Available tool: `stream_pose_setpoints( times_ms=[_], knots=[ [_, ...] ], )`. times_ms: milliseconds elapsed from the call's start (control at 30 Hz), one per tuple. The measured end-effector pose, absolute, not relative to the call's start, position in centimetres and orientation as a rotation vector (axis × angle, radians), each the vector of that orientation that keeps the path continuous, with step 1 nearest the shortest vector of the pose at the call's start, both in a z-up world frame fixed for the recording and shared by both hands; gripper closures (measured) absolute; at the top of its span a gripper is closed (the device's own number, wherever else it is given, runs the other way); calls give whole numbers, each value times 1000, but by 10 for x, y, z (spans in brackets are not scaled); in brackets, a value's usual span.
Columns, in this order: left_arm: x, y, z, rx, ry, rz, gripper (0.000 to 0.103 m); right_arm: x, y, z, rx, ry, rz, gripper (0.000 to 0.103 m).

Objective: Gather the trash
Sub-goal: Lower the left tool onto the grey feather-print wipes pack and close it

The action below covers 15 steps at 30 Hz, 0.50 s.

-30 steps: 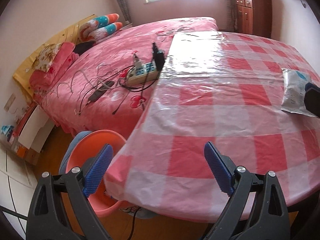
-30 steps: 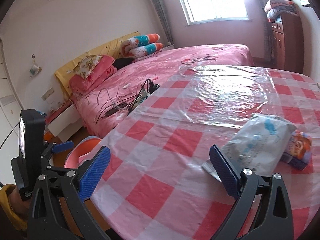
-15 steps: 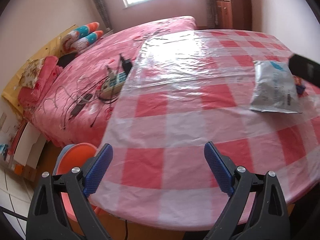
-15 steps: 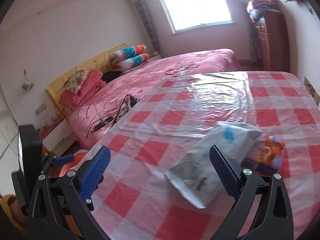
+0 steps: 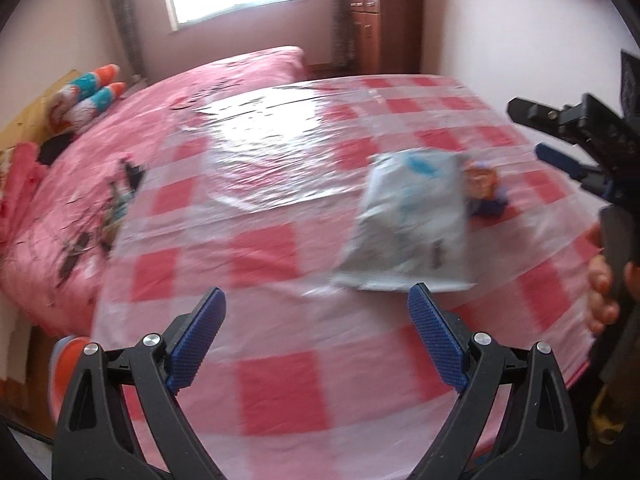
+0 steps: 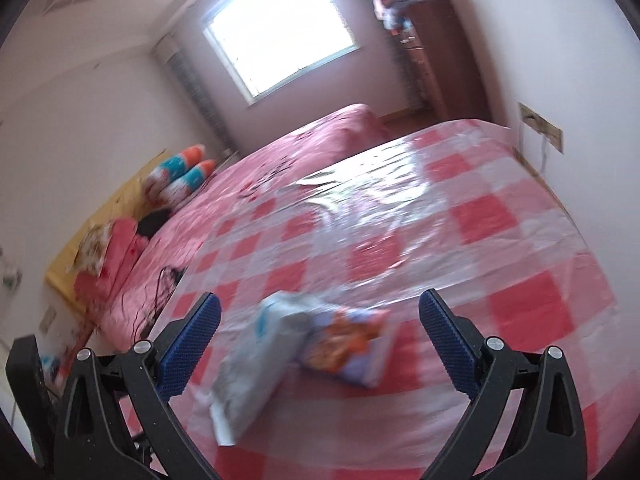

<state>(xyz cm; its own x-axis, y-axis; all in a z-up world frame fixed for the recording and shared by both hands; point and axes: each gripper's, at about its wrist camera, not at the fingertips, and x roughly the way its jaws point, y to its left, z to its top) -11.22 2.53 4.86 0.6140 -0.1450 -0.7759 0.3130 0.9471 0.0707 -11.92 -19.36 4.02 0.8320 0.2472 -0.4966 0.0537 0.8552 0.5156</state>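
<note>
glossy clear plastic sheet [image 5: 280,152] over the checked tablecloth [image 6: 500,216]; crinkled shiny white bag [image 5: 408,232]; printed glossy snack packet [image 6: 348,348]; satiny bedspread [image 5: 168,108]; dark polished wood cabinet [image 5: 384,28].

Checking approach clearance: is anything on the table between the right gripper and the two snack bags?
Nothing visible. The right gripper is open, and only bare checked tablecloth lies before the white bag and the purple bag beside it.

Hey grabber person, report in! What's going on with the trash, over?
Left gripper open, empty. Right gripper open, empty. White bag and purple snack packet lie touching on the checked table. Nothing in the way.
</note>
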Motion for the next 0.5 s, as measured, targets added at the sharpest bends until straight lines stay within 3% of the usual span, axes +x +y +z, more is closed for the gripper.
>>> stream_pose_setpoints(
  times_ms=[500],
  knots=[
    [-55,-32,20,178,986,-460,10,-111,-229,18,640,671,164,5]
  ],
)
